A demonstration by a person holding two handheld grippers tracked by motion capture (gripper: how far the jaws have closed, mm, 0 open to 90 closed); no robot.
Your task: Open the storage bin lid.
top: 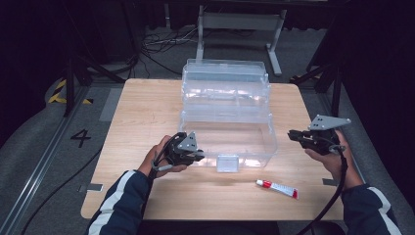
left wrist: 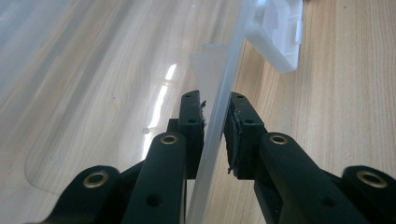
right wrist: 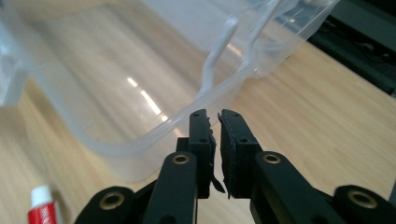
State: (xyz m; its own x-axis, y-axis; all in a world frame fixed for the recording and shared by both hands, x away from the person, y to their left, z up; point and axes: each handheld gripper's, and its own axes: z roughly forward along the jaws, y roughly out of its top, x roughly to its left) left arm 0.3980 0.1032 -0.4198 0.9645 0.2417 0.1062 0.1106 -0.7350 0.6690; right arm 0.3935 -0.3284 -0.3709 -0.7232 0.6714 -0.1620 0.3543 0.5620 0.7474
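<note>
The left hand-held gripper [top: 195, 155] sits at the front left corner of a clear plastic box [top: 230, 105], and its two black jaws are clamped on the box's thin front wall [left wrist: 215, 121], one jaw inside the box and one outside. Just past its jaws along that wall is a white latch [left wrist: 275, 32] on the front edge of the box. The box is open, with its clear lid [top: 224, 73] standing up at the far side, and it rests on a light wooden desk [top: 142, 112].

The right hand-held gripper [top: 292, 134] is held at the box's front right corner. Its jaws are almost together, with only a thin gap between them, and hold nothing; the rounded corner rim of the box [right wrist: 154, 135] lies just beyond its tips. Below and to the left of this gripper, on the desk in front of the box, lies a small white tube with a red cap and red end [top: 277, 188], apart from the box and from both grippers.
</note>
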